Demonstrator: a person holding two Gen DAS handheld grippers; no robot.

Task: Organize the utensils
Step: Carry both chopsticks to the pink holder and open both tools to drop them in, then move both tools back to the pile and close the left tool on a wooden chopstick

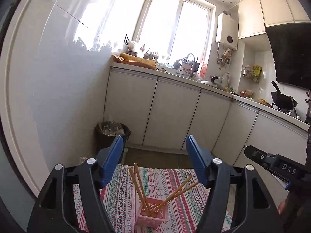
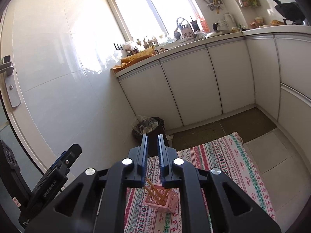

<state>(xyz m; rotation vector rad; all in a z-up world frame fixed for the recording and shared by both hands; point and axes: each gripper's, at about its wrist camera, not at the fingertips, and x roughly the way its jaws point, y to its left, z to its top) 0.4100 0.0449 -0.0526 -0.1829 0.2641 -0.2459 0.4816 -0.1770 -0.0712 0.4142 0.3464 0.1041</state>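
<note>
A pink basket (image 1: 151, 211) stands on the patterned cloth (image 1: 175, 200) that covers the surface, and four wooden chopsticks (image 1: 141, 186) stand in it. Two lean toward the left side and two lean out over the right rim, their tips well clear of the basket. No other utensil shows on the cloth in either view.

The left gripper (image 1: 154, 149) hovers above and just short of the basket with its blue pads spread wide and nothing between them. The right gripper (image 2: 153, 145) hangs over the same basket; its pads stand close together with a narrow gap, and they pinch nothing, though the chopstick tips show just below them in the right wrist view.

The chopsticks look light, stiff and thin, with a smooth finish that could slide between flat pads. A hold near the upper third, across the stick and not along it, would likely keep one from pivoting. They rest loosely, so nudging one may shift the rest. The basket looks like thin latticed plastic, light enough to tip or skate on the cloth if a stick is dragged sideways; lifting straight up along the stick's lean seems safer. To move the basket itself, its rim is the obvious place to pinch.
</note>
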